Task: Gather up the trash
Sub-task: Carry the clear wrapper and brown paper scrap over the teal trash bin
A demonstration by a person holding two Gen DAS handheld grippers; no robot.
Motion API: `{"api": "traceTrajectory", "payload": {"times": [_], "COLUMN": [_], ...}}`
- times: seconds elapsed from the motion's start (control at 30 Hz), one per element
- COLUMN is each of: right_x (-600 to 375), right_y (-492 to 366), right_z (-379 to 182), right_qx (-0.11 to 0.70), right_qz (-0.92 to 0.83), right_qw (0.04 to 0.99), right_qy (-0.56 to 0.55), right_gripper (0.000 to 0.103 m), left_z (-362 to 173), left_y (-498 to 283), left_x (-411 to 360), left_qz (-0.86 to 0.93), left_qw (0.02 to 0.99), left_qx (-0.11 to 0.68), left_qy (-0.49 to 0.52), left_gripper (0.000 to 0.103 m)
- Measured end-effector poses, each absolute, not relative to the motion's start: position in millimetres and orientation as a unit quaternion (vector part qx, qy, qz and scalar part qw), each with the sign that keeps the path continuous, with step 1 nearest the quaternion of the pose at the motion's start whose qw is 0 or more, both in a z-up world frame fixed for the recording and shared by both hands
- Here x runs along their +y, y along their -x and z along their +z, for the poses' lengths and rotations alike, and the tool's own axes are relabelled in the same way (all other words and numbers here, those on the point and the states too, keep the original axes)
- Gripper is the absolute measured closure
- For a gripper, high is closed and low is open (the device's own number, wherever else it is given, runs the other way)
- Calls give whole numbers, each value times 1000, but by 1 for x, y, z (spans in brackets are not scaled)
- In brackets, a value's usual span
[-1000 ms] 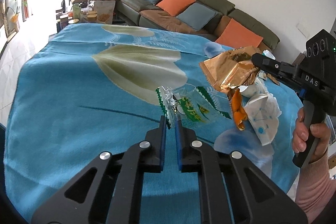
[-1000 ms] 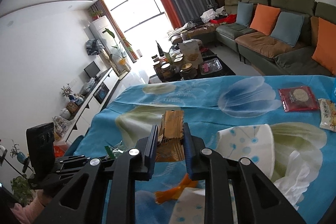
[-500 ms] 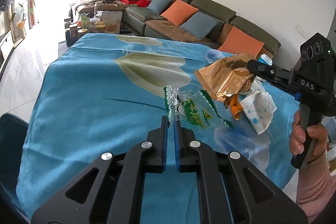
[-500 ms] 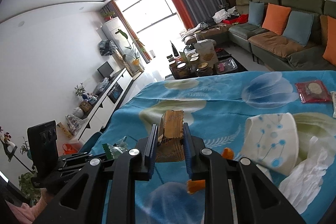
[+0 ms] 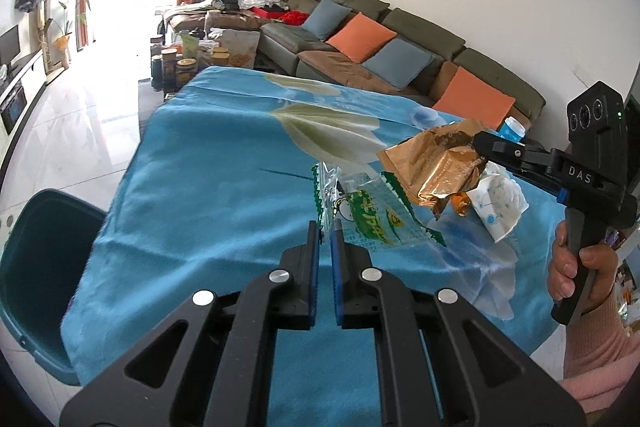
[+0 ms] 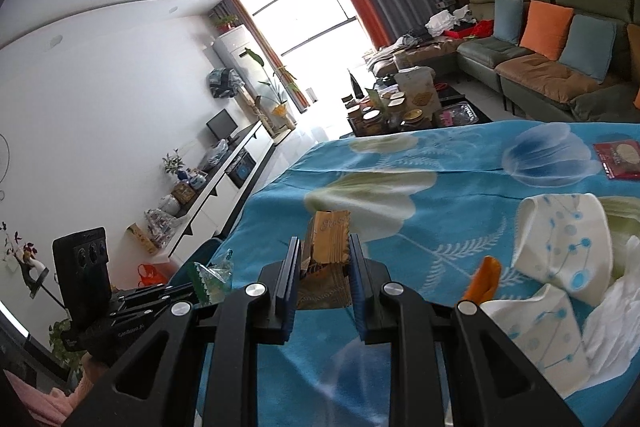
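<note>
A blue flowered cloth point(image 5: 224, 187) is covering the table, with a sofa point(image 5: 400, 39) behind and a teal bin point(image 5: 36, 267) now showing at the left edge, unseen a second ago. The left gripper point(image 5: 325, 235) is pinching a clear green wrapper point(image 5: 360, 211), carrying it leftward toward the bin side. The right gripper point(image 6: 323, 259) is clamping a gold bag point(image 6: 326, 247) above the cloth, also shifting left. Paper cups point(image 6: 560, 247) and an orange scrap point(image 6: 484, 277) are lying on the cloth.

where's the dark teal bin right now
In the left wrist view the dark teal plastic bin stands on the floor at the lower left, just off the near corner of the blue floral tablecloth.
</note>
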State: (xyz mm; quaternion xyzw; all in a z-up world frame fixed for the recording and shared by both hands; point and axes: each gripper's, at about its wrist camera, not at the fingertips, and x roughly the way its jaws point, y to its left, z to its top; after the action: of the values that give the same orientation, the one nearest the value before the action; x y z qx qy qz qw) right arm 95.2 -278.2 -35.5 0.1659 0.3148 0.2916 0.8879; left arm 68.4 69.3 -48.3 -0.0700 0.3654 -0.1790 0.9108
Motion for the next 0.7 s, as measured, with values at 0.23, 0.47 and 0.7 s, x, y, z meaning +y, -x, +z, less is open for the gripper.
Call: {"api": "traceTrajectory", "payload": {"times": [0.23, 0.47, 0.7], "right_x": [-262, -243, -229], "right_y": [-90, -88, -88], "right_z": [-34, -33, -33], "right_qx": [317, 320, 324], "right_qz": [312, 331, 343], "right_qw": [881, 875, 869], "right_qy": [-160, -153, -147], "right_gripper": [82, 82, 82], "left_z": [-50, -50, -51], "left_y": [-56, -48, -40], "left_x": [85, 97, 112], "left_qz": [-164, -150, -137], "left_qw": [913, 916, 918], "left_qx": [365, 361, 361], "left_qy": [77, 83, 89], "left_gripper": [97, 97, 97]}}
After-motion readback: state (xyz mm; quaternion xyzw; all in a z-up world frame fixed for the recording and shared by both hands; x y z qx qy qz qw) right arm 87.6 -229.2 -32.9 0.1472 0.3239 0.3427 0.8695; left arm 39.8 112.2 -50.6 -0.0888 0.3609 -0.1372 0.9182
